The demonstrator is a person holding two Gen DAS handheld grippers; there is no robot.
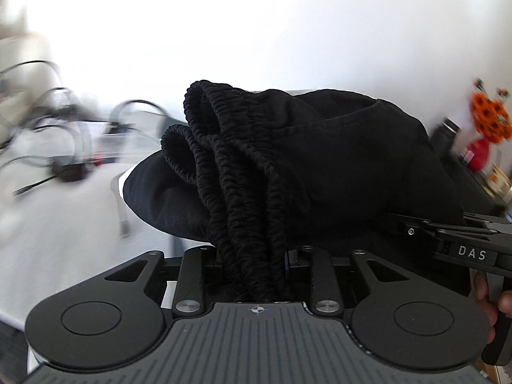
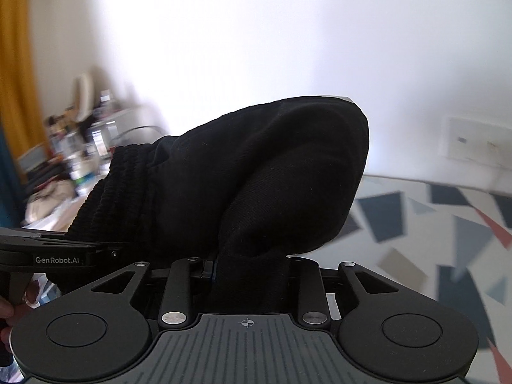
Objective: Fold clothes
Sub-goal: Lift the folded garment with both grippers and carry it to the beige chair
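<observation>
The black garment [image 1: 320, 160] is held aloft — waistband [image 1: 236, 172] clamped in the left gripper [image 1: 252, 275], plain cloth in the right gripper [image 2: 252, 275] — bunched between both.

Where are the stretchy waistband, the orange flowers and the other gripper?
stretchy waistband [image 1: 236, 172], left wrist view, on the bunched ribbed elastic.
orange flowers [image 1: 491, 118], left wrist view, on the blurred blooms at far right.
right gripper [image 1: 412, 224], left wrist view, at its tips against the black cloth.
</observation>
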